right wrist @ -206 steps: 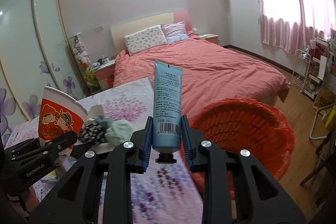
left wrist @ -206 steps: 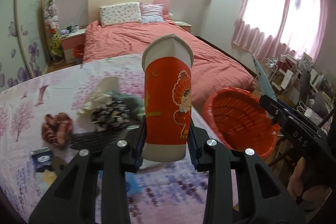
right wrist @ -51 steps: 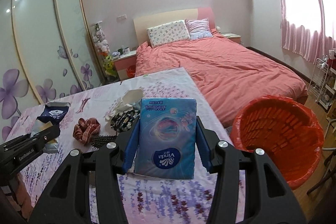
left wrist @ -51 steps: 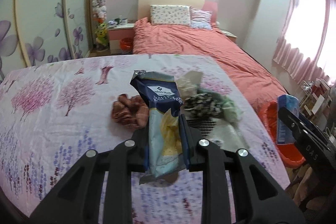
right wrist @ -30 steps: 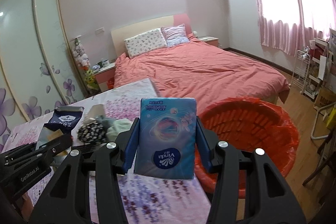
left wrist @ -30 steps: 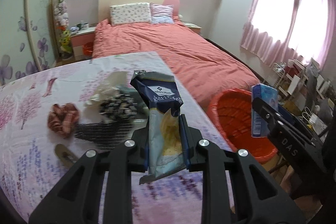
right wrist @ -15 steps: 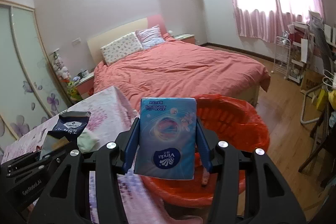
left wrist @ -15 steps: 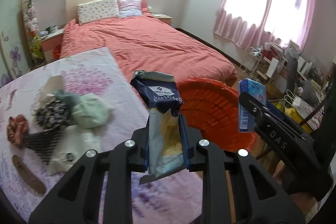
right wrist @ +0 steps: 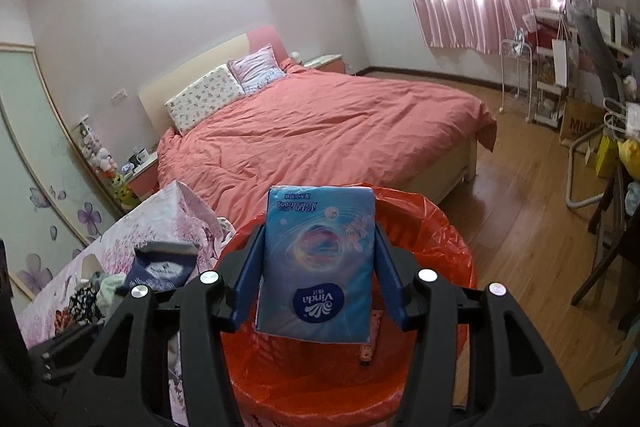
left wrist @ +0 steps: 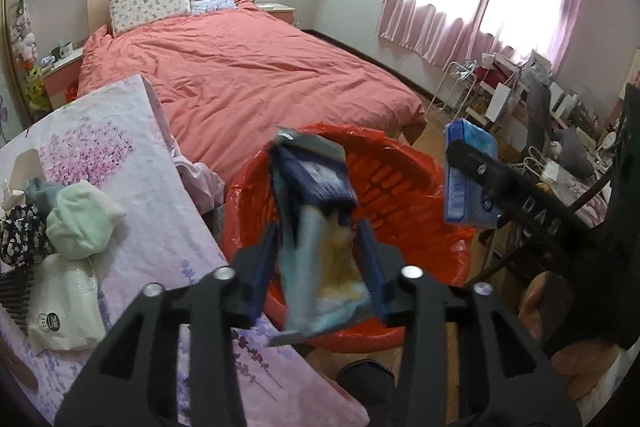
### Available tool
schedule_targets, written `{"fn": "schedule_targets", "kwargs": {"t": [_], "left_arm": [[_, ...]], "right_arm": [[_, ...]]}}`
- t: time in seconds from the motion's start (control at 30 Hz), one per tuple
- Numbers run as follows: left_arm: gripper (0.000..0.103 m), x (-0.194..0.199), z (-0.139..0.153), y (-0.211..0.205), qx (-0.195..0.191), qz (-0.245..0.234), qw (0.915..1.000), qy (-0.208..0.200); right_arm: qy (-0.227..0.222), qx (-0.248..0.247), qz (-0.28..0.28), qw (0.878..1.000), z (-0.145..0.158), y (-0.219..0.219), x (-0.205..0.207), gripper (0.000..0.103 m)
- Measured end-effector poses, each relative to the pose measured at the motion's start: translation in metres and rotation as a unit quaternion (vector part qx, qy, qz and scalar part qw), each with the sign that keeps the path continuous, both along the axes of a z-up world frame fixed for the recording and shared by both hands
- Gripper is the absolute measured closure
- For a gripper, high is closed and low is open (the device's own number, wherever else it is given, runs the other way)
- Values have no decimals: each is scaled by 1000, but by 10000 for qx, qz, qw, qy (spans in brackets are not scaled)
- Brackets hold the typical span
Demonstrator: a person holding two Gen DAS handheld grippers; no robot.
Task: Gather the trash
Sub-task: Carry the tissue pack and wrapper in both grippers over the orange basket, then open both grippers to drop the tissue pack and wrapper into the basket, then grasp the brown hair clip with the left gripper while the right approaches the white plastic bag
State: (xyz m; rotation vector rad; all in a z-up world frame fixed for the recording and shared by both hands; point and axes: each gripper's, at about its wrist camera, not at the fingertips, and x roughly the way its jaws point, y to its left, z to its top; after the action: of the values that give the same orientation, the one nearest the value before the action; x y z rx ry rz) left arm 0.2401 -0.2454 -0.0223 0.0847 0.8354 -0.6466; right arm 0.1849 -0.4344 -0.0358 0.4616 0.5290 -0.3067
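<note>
Left gripper (left wrist: 318,259) jaws have just been opening, so the blurry snack bag (left wrist: 316,227) sits loose between them over the red bin (left wrist: 404,187). Right gripper (right wrist: 318,275) jaws look parted too, tissue pack (right wrist: 318,267) between them above that bin, right of the desk (left wrist: 132,167).

One orange bin (left wrist: 400,183), two pillows (left wrist: 150,3), one bed (left wrist: 248,67).

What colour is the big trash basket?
The trash basket is bright red-orange, seen best in the left wrist view.
</note>
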Motion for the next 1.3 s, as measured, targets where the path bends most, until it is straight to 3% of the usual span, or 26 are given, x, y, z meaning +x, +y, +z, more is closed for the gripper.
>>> {"fn": "schedule_targets", "kwargs": {"t": [0.13, 0.47, 0.83, 1.03, 1.3], "left_arm": [[47, 5, -10, 6, 114, 114, 9999, 22], [45, 5, -10, 49, 385, 563, 9975, -167], [43, 2, -6, 134, 550, 1313, 9895, -236], [39, -5, -4, 196, 609, 1915, 9792, -294], [35, -24, -11, 292, 693, 3060, 9490, -315]], "right_arm": [[45, 25, -18, 10000, -4, 0, -4, 41], [96, -356, 14, 9993, 7, 19, -8, 41], [54, -748, 388, 9964, 23, 66, -2, 41], [17, -910, 753, 9930, 23, 103, 2, 41], [148, -1027, 1416, 9845, 9, 161, 10, 41]]}}
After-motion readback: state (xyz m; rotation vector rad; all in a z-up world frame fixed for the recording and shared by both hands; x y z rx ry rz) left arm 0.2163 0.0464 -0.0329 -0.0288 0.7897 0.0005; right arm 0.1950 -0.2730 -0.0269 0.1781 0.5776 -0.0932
